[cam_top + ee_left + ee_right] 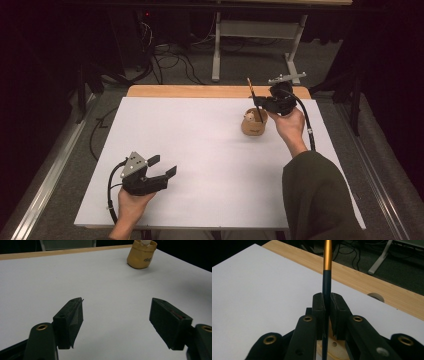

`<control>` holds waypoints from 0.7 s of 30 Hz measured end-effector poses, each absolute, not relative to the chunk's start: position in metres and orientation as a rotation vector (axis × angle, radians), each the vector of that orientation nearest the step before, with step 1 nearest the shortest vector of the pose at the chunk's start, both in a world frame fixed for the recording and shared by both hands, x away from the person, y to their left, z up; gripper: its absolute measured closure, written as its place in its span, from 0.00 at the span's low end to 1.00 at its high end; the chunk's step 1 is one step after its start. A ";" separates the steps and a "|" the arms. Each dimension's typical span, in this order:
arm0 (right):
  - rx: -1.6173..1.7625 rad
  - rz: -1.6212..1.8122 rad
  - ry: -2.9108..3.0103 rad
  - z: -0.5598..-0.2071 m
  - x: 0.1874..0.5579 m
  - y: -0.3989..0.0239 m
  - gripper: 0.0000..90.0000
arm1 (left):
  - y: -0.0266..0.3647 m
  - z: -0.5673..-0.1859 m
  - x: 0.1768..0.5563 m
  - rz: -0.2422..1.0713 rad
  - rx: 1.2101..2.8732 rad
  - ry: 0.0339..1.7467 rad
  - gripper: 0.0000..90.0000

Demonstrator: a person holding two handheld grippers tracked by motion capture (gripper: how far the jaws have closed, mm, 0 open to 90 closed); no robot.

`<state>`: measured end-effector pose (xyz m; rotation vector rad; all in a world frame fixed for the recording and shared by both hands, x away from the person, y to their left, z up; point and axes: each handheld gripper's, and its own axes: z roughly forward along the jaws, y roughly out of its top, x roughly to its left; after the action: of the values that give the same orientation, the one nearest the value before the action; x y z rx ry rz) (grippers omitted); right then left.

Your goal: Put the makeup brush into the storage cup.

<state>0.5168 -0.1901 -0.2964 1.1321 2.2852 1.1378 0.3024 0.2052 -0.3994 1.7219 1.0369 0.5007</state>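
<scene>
A tan cup (pixel 252 126) stands on the white tabletop (pixel 200 150) at the far right, with something pale inside it. My right gripper (pixel 258 104) hovers just above the cup, shut on a thin dark pen with an orange-gold upper end (pixel 250 88). The pen stands nearly upright, its lower end pointing into the cup. The right gripper view shows the two pads (pixel 319 307) pressed against the pen's dark shaft (pixel 327 287). Near the front left of the table, my left gripper (pixel 164 165) rests open and holds nothing. From the left gripper view the cup (pixel 141 255) is far ahead, beyond the wide-apart jaws (pixel 116 308).
A wooden strip (pixel 200 91) runs along the table's far edge. Behind it on the floor are a white desk frame (pixel 260 30) and loose cables (pixel 170 60). The right gripper's cable (pixel 308 125) trails along the forearm.
</scene>
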 end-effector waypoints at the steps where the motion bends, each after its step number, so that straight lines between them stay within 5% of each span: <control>1: 1.136 1.144 2.281 -0.297 0.518 -0.190 0.94 | 0.205 -0.399 0.302 0.500 1.722 1.037 0.31; 21: 1.154 1.128 2.230 -0.307 0.534 -0.178 0.94 | 0.207 -0.399 0.302 0.499 1.715 1.043 0.30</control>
<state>0.5341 -0.1782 -0.3071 1.1542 2.2298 1.1281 0.3023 0.2065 -0.3994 1.7152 1.0432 0.4987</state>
